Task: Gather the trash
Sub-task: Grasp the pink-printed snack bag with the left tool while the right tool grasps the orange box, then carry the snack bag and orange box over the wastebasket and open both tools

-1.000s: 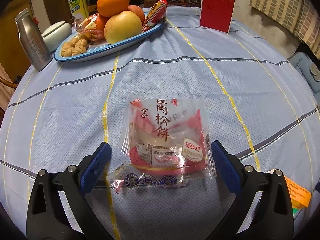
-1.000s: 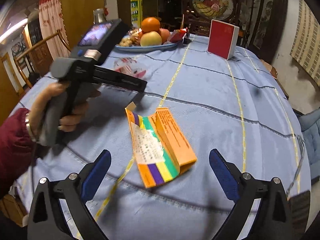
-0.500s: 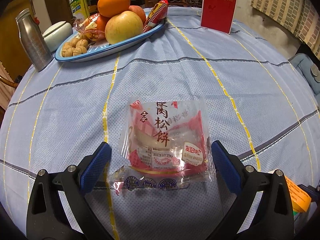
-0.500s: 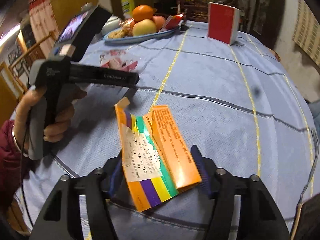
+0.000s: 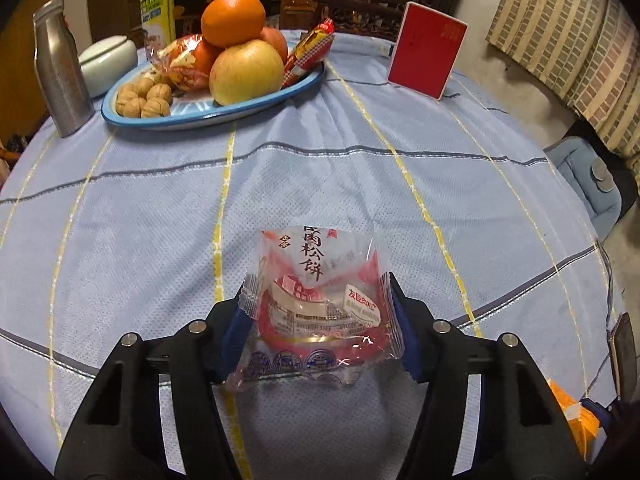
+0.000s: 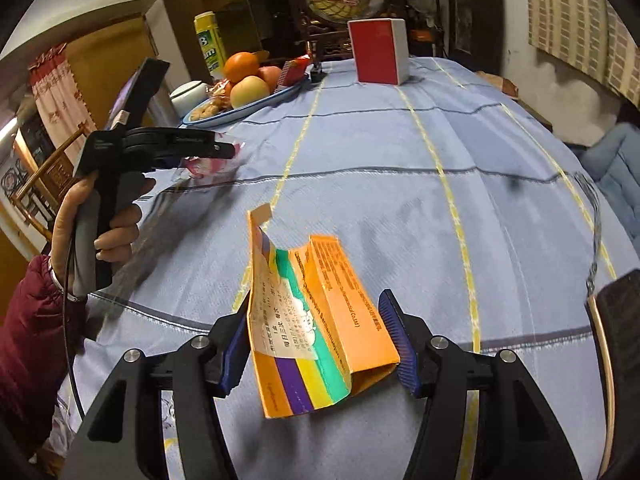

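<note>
Two pieces of trash have been taken up, one in each hand-held gripper, and neither has yet been carried to any bin; no bin or bag for the trash is shown in either view.

In the left wrist view, the left hand-held gripper (image 5: pixel 320 322) is seen clenched on a clear snack wrapper (image 5: pixel 320 308) printed in red with Chinese characters. Its jaws have just been closing, and the wrapper is now pinched between the blue pads, its side edges crumpled upward against them. The wrapper appears to be lifted slightly off the worktop (image 5: pixel 360 184), though whether its lower edge touches the cloth cannot be told.

In the right wrist view, the right hand-held gripper (image 6: pixel 320 344) is seen grasping a flattened orange medicine carton (image 6: pixel 316 324) with purple, yellow and green stripes and a white label. Its jaws have also just been closing. The left pad is pressed against the carton's edge and the right pad against its far fold. The carton is tilted, its torn flap standing up, and seems partly raised from the blue checked cloth.

The fruit plate (image 5: pixel 256 110), the steel flask (image 5: pixel 60 68), the red box (image 5: pixel 428 56) and the pale lidded jar (image 5: pixel 108 58) are judged not to be trash and are left untouched at the far side.

What remains is judged to be the lifting clear of both items and their disposal. No other loose litter is seen on the visible cloth.
</note>
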The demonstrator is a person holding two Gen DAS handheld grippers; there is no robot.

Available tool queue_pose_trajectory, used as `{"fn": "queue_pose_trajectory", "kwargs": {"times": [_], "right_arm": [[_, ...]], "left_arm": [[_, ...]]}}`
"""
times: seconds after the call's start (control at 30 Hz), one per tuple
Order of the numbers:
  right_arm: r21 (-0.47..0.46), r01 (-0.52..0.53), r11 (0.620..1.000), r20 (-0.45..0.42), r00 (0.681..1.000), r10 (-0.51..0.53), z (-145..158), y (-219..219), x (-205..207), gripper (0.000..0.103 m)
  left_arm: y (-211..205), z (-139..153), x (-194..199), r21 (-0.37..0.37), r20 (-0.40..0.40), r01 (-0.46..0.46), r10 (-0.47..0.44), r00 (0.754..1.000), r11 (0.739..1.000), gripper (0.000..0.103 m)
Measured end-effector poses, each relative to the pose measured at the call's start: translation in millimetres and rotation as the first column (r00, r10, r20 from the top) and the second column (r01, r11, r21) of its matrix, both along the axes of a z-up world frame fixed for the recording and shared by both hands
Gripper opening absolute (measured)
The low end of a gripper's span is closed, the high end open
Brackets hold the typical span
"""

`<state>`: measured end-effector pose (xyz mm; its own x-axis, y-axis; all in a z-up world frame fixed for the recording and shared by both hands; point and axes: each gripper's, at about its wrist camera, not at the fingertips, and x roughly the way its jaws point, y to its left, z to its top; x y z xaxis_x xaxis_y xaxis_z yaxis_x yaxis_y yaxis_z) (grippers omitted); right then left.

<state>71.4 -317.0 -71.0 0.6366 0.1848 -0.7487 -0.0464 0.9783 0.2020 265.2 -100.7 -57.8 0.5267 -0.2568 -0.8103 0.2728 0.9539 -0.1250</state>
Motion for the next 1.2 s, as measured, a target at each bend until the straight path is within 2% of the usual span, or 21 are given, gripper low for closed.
{"fn": "queue_pose_trajectory", "kwargs": {"times": [0.23,0.3,0.33,0.37,0.57,0.7,0.87,1.03,1.2], "right_arm": [[0.026,0.01,1.0,-0.007,1.0,-0.01,-2,-3,2,0.06],[0.027,0.011,1.0,-0.006,1.0,-0.011,-2,-4,1,0.06],[0.03,0.014,0.999,-0.004,1.0,-0.013,-2,-4,0,0.06],[0.034,0.017,0.999,-0.003,1.0,-0.017,-2,-4,0,0.059],[0.057,0.064,0.996,0.026,0.998,-0.065,9,-14,-18,0.059],[0.06,0.098,0.993,0.061,0.993,-0.101,25,-26,-43,0.059],[0.065,0.135,0.989,0.104,0.984,-0.141,40,-43,-77,0.059],[0.087,0.17,0.982,0.149,0.972,-0.181,52,-59,-121,0.059],[0.11,0.213,0.971,0.205,0.951,-0.232,63,-76,-175,0.059]], "left_arm": [[-1,-9,3,0.019,-0.033,-0.008,0.008,0.999,1.0,0.062],[-2,-7,1,0.002,-0.033,0.011,-0.011,0.999,1.0,0.057],[-4,-6,-1,-0.002,-0.029,0.021,-0.021,0.999,1.0,0.048],[-5,-4,-2,-0.007,-0.025,0.031,-0.032,0.999,0.999,0.045],[-3,23,-23,-0.067,0.048,0.057,-0.054,0.997,0.996,0.042],[-10,42,-55,-0.1,0.102,0.098,-0.088,0.991,0.99,0.042],[-26,57,-112,-0.104,0.185,0.153,-0.132,0.974,0.983,0.042],[-47,58,-161,-0.107,0.19,0.212,-0.19,0.963,0.971,0.042],[-64,75,-211,-0.126,0.231,0.281,-0.248,0.941,0.951,0.042]]}}
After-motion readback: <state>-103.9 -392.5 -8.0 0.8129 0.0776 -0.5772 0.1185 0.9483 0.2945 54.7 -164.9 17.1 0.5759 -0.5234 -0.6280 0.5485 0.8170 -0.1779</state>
